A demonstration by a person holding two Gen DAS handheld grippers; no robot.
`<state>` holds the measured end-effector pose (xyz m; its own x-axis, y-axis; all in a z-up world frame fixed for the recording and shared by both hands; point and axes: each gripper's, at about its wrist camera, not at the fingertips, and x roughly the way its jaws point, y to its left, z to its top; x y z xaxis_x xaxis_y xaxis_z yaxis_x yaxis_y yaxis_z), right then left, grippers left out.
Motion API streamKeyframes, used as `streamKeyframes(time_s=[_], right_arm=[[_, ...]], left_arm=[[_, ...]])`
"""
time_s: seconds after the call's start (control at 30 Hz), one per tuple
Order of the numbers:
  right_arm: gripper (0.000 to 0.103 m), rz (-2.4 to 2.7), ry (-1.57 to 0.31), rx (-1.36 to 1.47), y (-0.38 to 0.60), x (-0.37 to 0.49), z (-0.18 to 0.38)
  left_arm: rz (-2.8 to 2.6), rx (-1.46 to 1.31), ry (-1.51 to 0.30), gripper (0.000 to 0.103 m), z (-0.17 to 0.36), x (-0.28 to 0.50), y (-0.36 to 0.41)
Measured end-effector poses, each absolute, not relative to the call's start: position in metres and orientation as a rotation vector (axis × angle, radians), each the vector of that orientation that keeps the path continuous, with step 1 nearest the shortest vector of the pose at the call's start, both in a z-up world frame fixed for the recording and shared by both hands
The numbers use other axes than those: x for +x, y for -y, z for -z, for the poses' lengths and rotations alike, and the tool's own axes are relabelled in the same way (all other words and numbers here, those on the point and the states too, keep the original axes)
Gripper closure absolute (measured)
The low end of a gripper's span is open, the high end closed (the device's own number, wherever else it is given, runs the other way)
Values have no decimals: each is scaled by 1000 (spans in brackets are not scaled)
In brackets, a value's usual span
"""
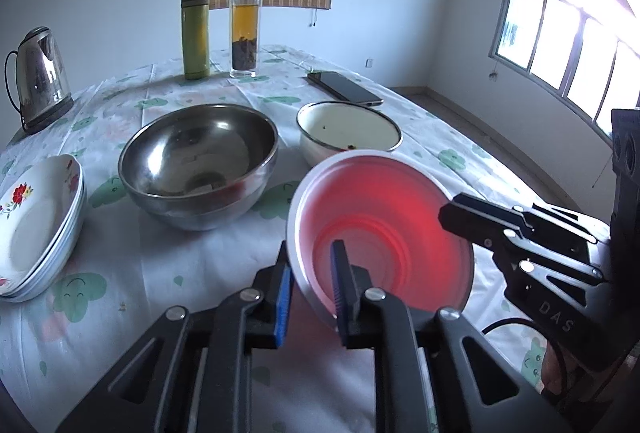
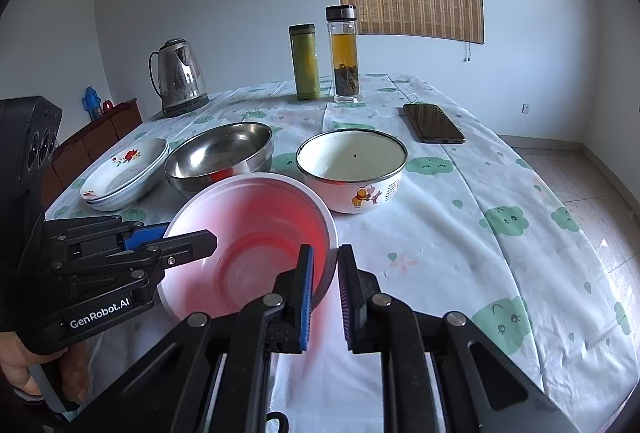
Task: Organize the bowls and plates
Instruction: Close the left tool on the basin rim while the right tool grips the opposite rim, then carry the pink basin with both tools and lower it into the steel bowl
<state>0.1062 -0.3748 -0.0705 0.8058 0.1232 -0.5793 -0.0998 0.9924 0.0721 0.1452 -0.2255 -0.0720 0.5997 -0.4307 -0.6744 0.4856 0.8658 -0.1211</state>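
Note:
A red plastic bowl (image 1: 384,217) (image 2: 256,229) is tilted just above the flowered tablecloth, held by both grippers. My left gripper (image 1: 312,261) (image 2: 180,233) is shut on its near-left rim, blue pads either side of the wall. My right gripper (image 2: 326,253) (image 1: 452,213) is shut on the rim at the opposite side. Behind it stand a steel bowl (image 1: 200,157) (image 2: 220,149) and a white enamel bowl (image 1: 348,129) (image 2: 352,157) with a cartoon print. A stack of white floral plates (image 1: 36,221) (image 2: 124,169) lies at the left.
At the back of the table (image 2: 460,217) stand a steel kettle (image 2: 180,77), a green flask (image 2: 305,63) and a glass tea bottle (image 2: 345,57). A phone (image 2: 434,123) lies at the back right. The table's right edge drops to a tiled floor.

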Motion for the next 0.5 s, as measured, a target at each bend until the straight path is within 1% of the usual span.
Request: streamKeyframes(time_s=[0.5], right_arm=[[90, -180, -544, -3, 346, 111, 33]], left_arm=[[461, 57, -678, 87, 31, 151, 193]])
